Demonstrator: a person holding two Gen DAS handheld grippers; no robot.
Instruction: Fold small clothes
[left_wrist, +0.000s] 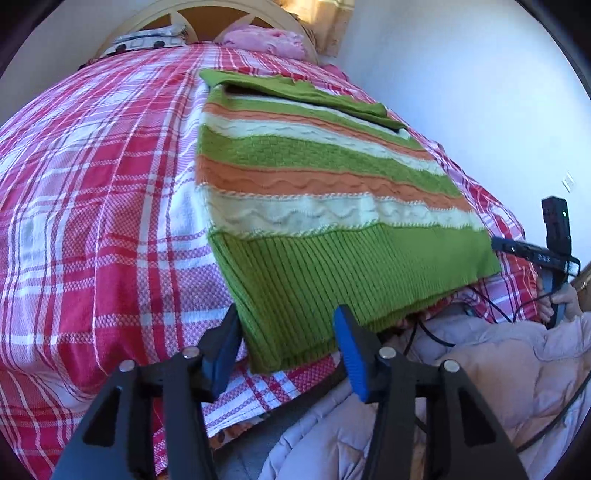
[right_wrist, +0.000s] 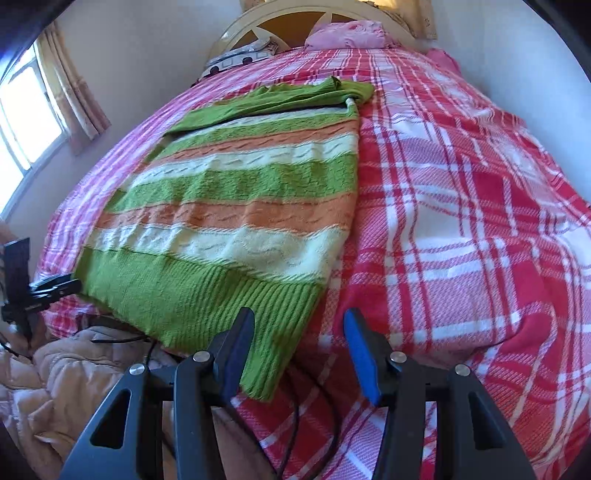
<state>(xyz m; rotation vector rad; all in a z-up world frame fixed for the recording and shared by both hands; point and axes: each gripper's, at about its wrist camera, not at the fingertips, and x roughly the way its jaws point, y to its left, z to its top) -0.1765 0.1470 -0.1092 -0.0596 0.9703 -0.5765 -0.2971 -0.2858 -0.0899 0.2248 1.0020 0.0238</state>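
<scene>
A knit sweater (left_wrist: 314, 206) striped green, orange and cream lies flat on the red plaid bed cover (left_wrist: 92, 203), its ribbed green hem hanging over the near bed edge and a green sleeve folded across its far end. My left gripper (left_wrist: 286, 332) is open, its jaws straddling the hem's left corner. In the right wrist view the sweater (right_wrist: 229, 221) lies left of centre on the bed cover (right_wrist: 461, 221). My right gripper (right_wrist: 297, 332) is open, with the hem's right corner between its jaws. The right gripper also shows in the left wrist view (left_wrist: 554, 254).
Pillows, one pink (left_wrist: 266, 40) and one patterned (left_wrist: 147, 38), lie at the headboard. A white wall (left_wrist: 461, 92) runs along one side of the bed. A window with curtains (right_wrist: 33, 110) is on the other side. A padded pale jacket (left_wrist: 443, 387) and black cables are below the grippers.
</scene>
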